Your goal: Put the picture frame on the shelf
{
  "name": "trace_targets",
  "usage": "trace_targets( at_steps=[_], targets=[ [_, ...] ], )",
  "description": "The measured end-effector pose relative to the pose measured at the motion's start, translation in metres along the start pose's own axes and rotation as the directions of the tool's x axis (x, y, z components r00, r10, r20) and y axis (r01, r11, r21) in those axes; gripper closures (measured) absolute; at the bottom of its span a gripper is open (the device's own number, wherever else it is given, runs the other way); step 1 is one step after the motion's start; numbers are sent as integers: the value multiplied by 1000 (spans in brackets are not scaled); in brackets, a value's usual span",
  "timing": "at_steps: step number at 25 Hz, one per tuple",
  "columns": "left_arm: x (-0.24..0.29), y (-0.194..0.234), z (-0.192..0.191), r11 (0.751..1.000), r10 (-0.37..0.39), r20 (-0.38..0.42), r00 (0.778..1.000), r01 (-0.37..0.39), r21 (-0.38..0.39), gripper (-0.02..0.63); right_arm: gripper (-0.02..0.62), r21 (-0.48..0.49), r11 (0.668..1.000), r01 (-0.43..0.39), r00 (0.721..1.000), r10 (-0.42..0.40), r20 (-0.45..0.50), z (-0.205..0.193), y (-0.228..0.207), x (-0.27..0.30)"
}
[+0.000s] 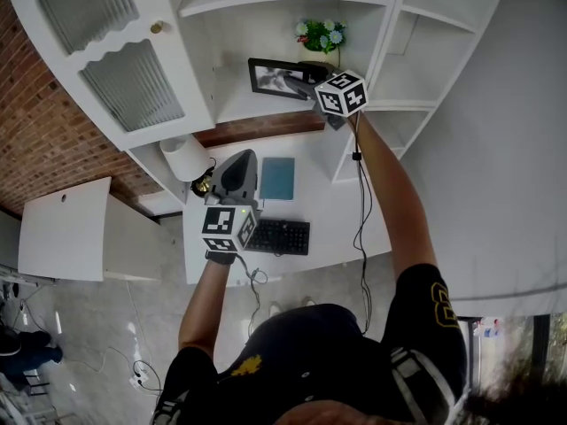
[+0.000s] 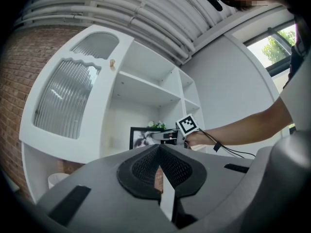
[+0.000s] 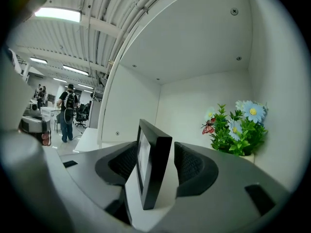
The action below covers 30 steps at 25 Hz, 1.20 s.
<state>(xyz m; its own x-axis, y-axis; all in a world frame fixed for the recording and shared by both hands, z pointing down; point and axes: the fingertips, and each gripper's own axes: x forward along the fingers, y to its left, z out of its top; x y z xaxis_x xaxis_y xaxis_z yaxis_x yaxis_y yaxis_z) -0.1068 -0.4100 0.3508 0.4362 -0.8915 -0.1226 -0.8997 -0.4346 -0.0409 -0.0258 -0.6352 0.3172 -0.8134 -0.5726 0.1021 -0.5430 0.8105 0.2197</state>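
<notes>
Right gripper (image 3: 155,149) jaws stand apart, gripping nothing — the picture frame (image 3: 154,174) stands upright between them on the shelf (image 1: 235,104), edge-on — so withdrawal should run straight back, nearward.

Black picture frame (image 3: 154,171), white shelf (image 3: 194,106), blue flowers (image 3: 252,111) with green leaves (image 3: 227,141), red-brown brick wall (image 1: 53,131)

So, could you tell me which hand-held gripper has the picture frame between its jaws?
The right hand-held gripper: the picture frame stands between its parted jaws. The left hand-held gripper has shut, empty jaws.

No text, label or number can be read anywhere.
</notes>
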Motion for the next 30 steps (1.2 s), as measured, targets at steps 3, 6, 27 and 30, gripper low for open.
trace_targets(
  at_steps=[3, 6, 27, 30],
  targets=[
    [-1, -3, -2, 1000, -5, -1, 1000, 5, -2, 588, 382, 7, 1000, 4, 1000, -4, 2, 0, 0, -4],
    [-2, -6, -3, 1000, -8, -2, 1000, 8, -3, 588, 362, 31, 999, 11, 1000, -12, 12, 0, 1, -7],
    [-14, -19, 8, 1000, -8, 10, 1000, 8, 29, 588, 342, 95, 993, 69, 996, -73, 45, 0, 0, -29],
    [-15, -20, 9, 1000, -9, 11, 1000, 9, 29, 588, 342, 91, 993, 73, 996, -77, 42, 2, 1, -30]
  ],
)
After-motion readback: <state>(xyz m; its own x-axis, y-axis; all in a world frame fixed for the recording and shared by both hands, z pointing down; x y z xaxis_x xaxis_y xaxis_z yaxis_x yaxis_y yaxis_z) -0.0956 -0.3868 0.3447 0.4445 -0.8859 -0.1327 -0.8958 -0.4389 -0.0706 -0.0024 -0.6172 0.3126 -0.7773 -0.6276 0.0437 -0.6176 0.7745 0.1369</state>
